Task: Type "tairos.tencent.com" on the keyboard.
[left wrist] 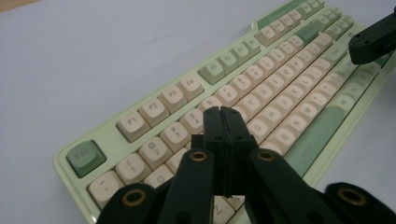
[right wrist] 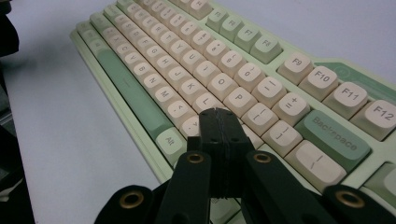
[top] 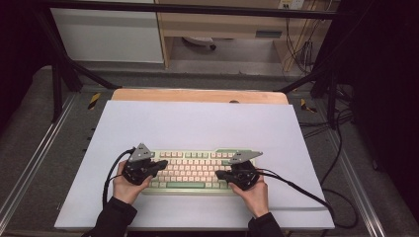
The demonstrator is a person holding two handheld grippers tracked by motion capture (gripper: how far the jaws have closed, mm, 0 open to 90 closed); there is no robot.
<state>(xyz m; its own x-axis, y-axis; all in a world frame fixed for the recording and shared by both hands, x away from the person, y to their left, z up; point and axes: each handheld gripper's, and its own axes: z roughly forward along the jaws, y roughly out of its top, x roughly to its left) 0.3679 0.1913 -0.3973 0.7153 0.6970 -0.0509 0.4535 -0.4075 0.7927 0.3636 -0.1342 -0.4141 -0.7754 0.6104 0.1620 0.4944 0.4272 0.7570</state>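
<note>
On the white sheet covering the desk (top: 197,123), a pale green keyboard with cream keycaps (top: 192,173) lies square before the person, near the front edge. Both tools hover over it: the left gripper (left wrist: 223,114) above the left-hand letter keys, the right gripper (right wrist: 218,116) above the right-hand ones. Each has its jaws pressed fully together, holding nothing. Neither tip visibly presses a key, so the keystrokes look largely undone.
</note>
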